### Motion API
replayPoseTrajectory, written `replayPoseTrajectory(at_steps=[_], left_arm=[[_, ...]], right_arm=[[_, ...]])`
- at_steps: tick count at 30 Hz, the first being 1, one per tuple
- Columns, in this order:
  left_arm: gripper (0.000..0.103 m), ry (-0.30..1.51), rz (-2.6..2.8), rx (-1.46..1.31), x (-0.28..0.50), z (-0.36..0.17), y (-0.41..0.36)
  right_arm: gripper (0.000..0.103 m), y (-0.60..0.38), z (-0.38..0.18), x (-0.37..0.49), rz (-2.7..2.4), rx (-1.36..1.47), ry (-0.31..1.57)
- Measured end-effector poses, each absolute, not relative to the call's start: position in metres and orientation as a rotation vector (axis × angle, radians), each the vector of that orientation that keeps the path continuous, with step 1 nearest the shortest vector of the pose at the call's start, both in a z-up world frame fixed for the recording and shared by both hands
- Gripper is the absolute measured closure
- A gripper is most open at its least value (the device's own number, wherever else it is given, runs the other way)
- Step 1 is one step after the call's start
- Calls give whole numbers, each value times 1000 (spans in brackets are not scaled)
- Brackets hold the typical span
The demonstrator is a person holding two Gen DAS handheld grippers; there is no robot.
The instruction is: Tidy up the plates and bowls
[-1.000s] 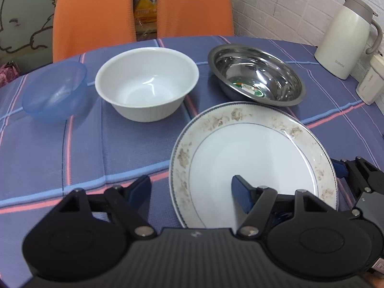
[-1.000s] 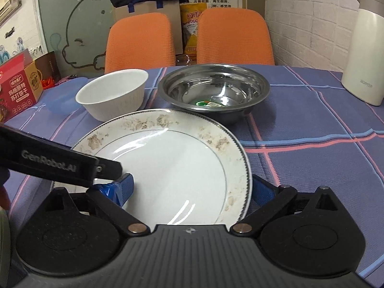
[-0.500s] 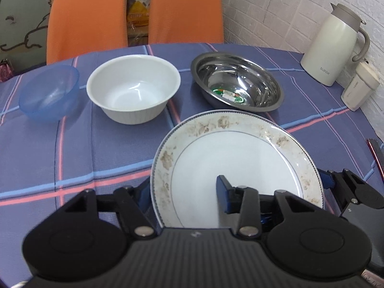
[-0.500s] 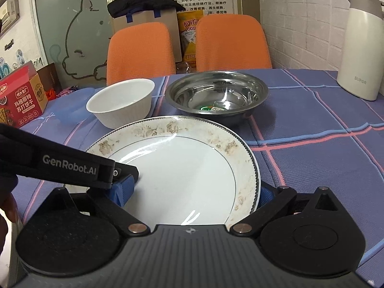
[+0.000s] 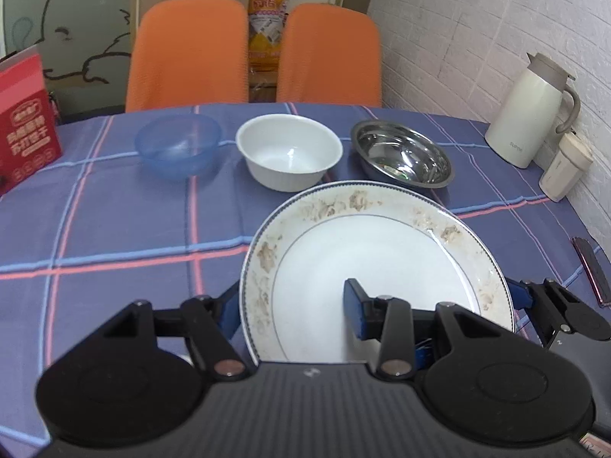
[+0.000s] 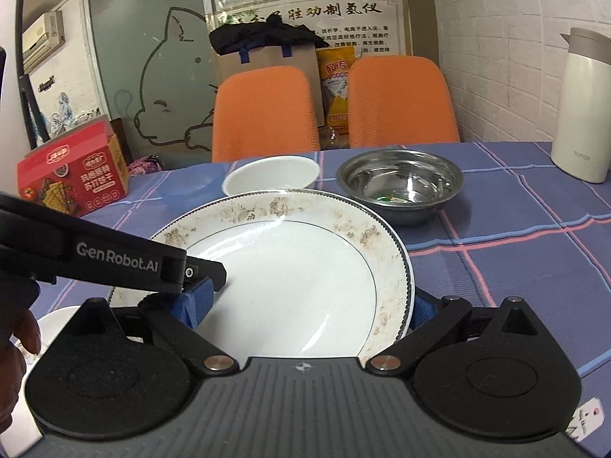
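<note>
Grip check: your left gripper (image 5: 290,307) pinches the near-left rim of the floral-rimmed plate (image 5: 374,263), one finger under, one on the face, and your right gripper (image 6: 309,301) straddles the plate's right rim (image 6: 408,286), though whether it's actually clamped can't be told. Plate looks lifted, tilted up toward you, held between both grippers. White bowl (image 5: 288,150), steel bowl (image 5: 401,158) and blue plastic bowl (image 5: 177,145) sit in a row straight ahead, white bowl nearest your left side.

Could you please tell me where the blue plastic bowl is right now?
In the left wrist view, the blue plastic bowl sits on the tablecloth at the far left of the bowl row, beside the white bowl.
</note>
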State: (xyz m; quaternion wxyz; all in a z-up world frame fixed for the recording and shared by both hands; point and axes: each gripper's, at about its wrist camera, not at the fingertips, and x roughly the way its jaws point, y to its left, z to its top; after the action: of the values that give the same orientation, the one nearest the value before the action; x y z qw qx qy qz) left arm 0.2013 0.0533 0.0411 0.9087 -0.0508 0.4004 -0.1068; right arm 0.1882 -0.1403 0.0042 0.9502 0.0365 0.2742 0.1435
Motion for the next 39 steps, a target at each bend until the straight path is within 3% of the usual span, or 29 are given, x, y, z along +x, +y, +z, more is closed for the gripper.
replayPoseTrajectory(at_steps=[12,26,39], left_arm=[[63,814,-52,-176,115,38,149],[61,817,-27,-194,85,6,176],[38,682,-37,-184,68,23,176]], right_arm=[[15,-60,8,129,496,31,547],[15,-23,-19,104,549,-14,632],[17,-26,-16,92,522,-39,599]])
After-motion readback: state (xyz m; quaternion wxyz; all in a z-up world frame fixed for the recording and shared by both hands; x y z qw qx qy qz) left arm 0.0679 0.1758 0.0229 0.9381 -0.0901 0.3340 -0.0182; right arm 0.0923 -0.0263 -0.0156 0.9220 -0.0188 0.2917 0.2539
